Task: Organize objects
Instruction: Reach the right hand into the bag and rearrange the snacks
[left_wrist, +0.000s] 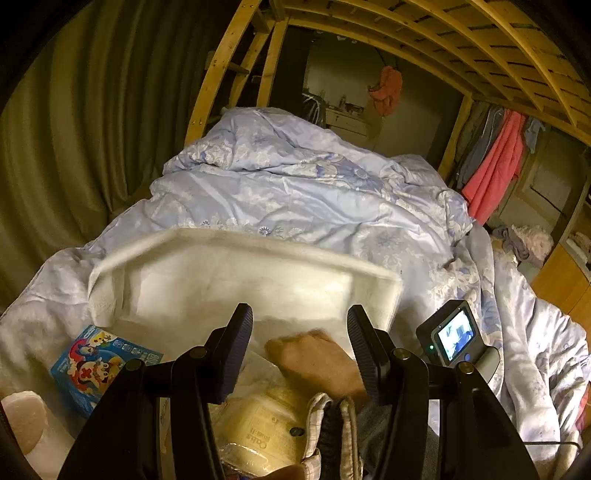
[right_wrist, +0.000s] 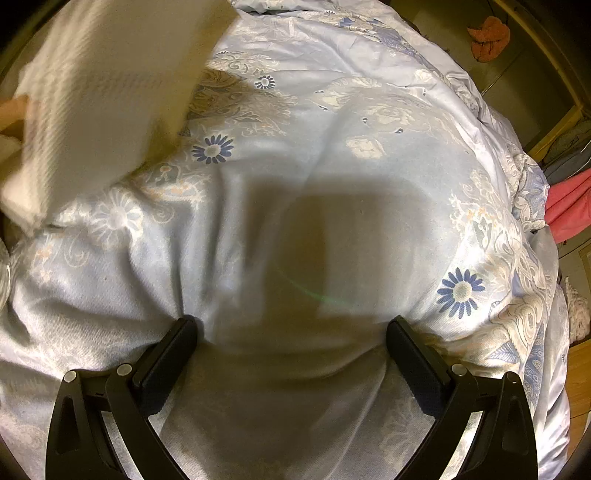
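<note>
With both grippers, left (left_wrist: 300, 345) and right (right_wrist: 291, 354), standing open and empty, take the white foam tray (left_wrist: 236, 273) lying tilted on the quilt (left_wrist: 295, 184) by its rim, since it looks light and crushable.

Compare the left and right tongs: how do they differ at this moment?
The left tongs stand narrower, the right tongs spread wide. The left frame a bare hand and a white foam tray; the right rest against the floral quilt with only fabric between. Both are black and grip nothing.
</note>
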